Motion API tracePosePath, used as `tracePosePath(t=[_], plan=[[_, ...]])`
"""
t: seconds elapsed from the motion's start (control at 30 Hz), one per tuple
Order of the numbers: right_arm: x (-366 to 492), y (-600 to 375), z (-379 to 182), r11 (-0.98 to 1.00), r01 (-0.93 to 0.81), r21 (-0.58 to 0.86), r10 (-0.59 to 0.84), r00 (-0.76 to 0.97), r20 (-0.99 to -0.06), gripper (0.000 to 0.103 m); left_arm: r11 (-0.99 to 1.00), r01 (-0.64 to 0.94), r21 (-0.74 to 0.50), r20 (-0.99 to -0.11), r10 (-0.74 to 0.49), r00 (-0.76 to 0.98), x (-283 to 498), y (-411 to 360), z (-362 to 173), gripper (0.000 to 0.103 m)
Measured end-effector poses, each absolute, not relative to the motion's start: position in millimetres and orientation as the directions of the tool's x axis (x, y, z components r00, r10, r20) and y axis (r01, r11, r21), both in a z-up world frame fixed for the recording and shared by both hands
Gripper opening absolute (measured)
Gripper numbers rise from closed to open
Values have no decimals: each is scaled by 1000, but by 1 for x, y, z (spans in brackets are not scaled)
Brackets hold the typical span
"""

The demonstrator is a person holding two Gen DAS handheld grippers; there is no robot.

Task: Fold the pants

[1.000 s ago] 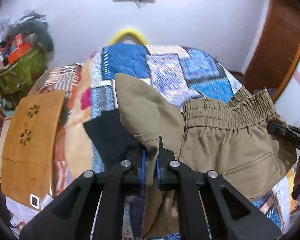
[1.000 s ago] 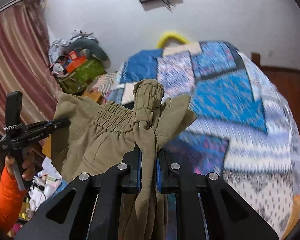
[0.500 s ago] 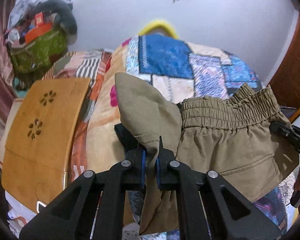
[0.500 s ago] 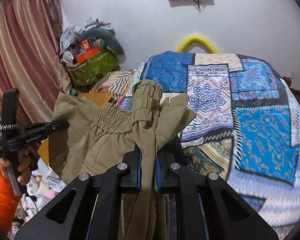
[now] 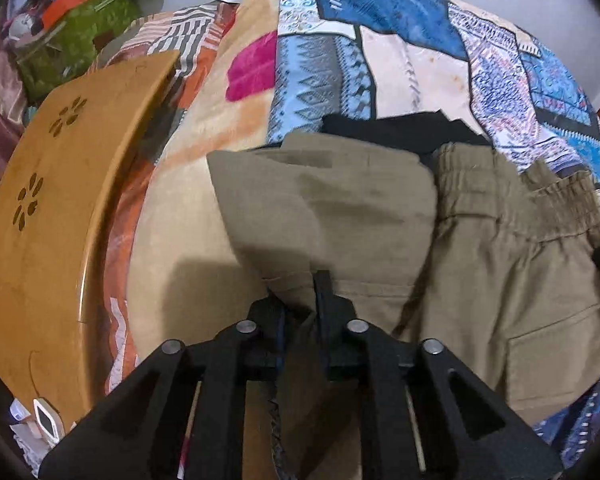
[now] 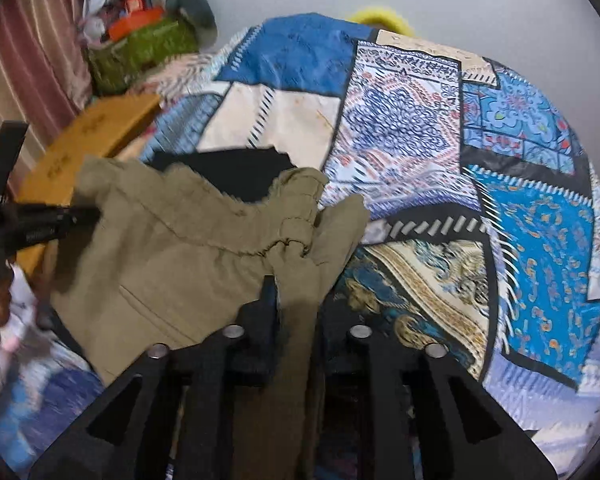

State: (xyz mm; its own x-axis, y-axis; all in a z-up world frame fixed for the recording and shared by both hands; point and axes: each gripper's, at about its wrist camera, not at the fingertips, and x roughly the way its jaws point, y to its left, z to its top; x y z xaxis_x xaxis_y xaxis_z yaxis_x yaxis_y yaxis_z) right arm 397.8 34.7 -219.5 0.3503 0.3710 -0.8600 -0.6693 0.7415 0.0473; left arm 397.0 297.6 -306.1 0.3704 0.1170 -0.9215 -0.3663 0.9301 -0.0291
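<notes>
Both hand-held grippers, left [image 5: 300, 296] and right [image 6: 296, 300], are clenching the khaki elastic-waist cotton pants [image 5: 480, 264] above the patchwork-quilted bed [image 6: 520, 208]. Lay-down step; next, spreading flat for folding.

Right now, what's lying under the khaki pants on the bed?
A black garment sticks out past the waistband of the khaki pants, on the patchwork bedspread. How far it runs underneath is covered by the pants, held by both tongs.

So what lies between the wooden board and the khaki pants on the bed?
In the left wrist view, only bare orange and cream blanket lies between the wooden board and the khaki pants; nothing else lies there.
</notes>
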Motion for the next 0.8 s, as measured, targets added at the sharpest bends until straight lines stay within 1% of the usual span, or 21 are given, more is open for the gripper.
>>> tracePosePath(t=[0.1,0.13,0.17,0.27,0.33,0.43,0.5,0.6,0.8], plan=[[393,26,-214,740,-671,35,361,353,-863,29,934,-356,-12,-916,133,379,387,294,-304,20],[389,21,-209,744,-668,23,351,361,-864,37,937,-348,-3,-915,138,380,384,292,-301,20],[387,18,-205,745,-666,19,350,367,-862,42,942,-336,10,-912,146,382,379,290,-298,20],[379,5,-186,750,-660,37,383,389,-838,43,953,-302,37,-904,160,396,366,280,-278,24],[369,-7,-168,752,-654,84,435,397,-808,44,959,-281,32,-890,155,430,353,272,-257,27],[350,-20,-138,750,-649,127,498,428,-754,45,967,-251,36,-846,163,508,330,253,-216,35],[333,-27,-115,744,-654,137,534,459,-710,45,972,-233,30,-812,160,561,313,240,-186,36],[305,-38,-77,730,-664,163,592,493,-638,45,981,-195,3,-738,134,662,278,217,-134,36],[230,-58,0,698,-699,157,681,579,-449,45,990,-141,-5,-560,114,821,200,168,-42,36]])
